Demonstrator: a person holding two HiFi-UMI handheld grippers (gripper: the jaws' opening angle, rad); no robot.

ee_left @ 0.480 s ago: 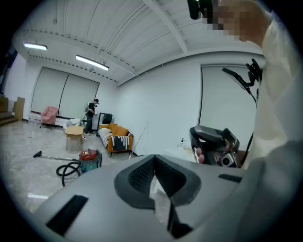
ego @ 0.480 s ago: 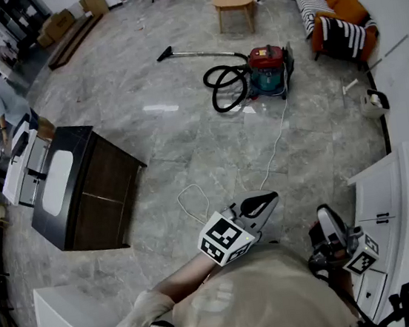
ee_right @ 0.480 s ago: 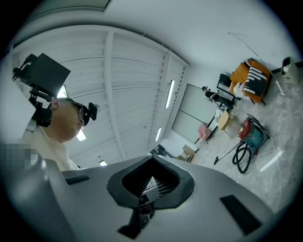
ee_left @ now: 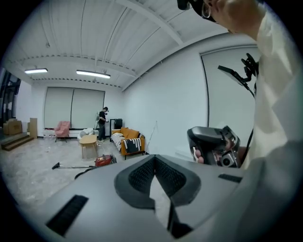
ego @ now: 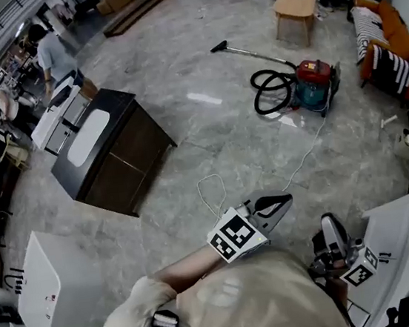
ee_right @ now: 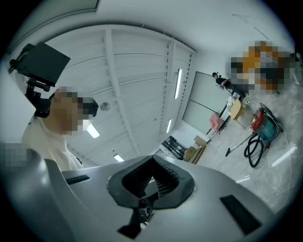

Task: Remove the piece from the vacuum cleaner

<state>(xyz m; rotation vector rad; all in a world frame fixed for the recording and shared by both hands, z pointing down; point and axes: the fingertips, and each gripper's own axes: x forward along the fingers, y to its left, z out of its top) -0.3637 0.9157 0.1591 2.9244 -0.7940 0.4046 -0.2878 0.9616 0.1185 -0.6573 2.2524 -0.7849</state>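
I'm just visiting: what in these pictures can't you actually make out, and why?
- Vacuum: far off and small in every view, so which piece comes off cannot be told.
- Hose, left gripper view: partly hidden behind the left claw.
- Cord, head view: a stretch of it is hidden behind the left claw.
- White cabinet, head view: cut off by the right edge.

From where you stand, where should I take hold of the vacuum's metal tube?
Probably mid-length on the metal tube, coming from above with the jaws across it: it lies thin, straight and nearly flat, bare between the nozzle and the black hose.
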